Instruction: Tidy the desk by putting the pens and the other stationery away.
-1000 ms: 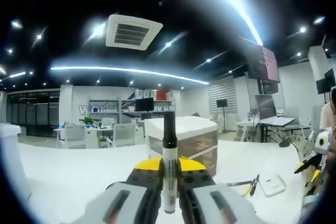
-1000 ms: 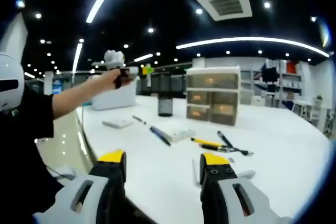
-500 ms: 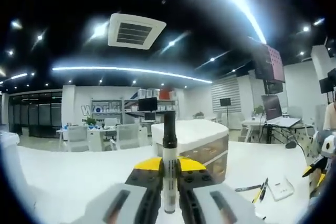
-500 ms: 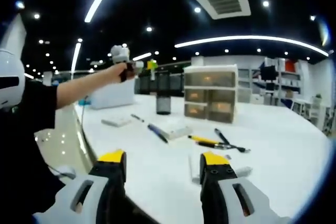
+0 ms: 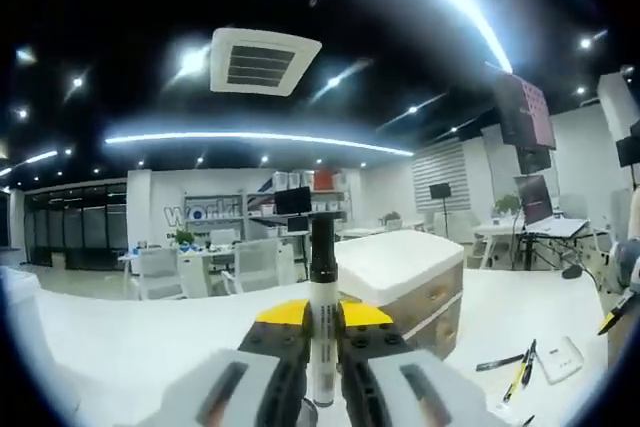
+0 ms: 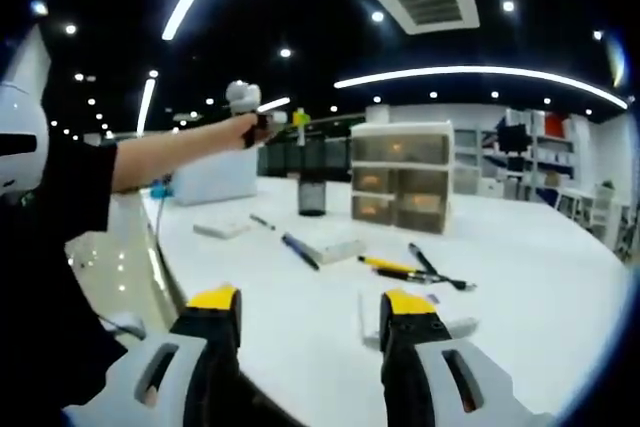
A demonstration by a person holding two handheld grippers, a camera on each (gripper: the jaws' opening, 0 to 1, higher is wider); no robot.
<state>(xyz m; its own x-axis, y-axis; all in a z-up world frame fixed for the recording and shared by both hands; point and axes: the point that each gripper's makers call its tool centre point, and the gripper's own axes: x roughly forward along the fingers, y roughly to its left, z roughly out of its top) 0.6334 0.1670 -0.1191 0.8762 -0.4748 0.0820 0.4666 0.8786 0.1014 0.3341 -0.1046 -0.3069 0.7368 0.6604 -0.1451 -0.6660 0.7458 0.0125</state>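
left gripper jaws clamped on an upright marker, held above the worktop near the drawer unit. right gripper jaws wide apart, empty, over worktop; pens lying loose beyond.

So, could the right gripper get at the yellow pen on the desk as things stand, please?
Probably yes: the right gripper is open and holds nothing, and the yellow pen lies ahead of it on the white desk, with bare desk between them.
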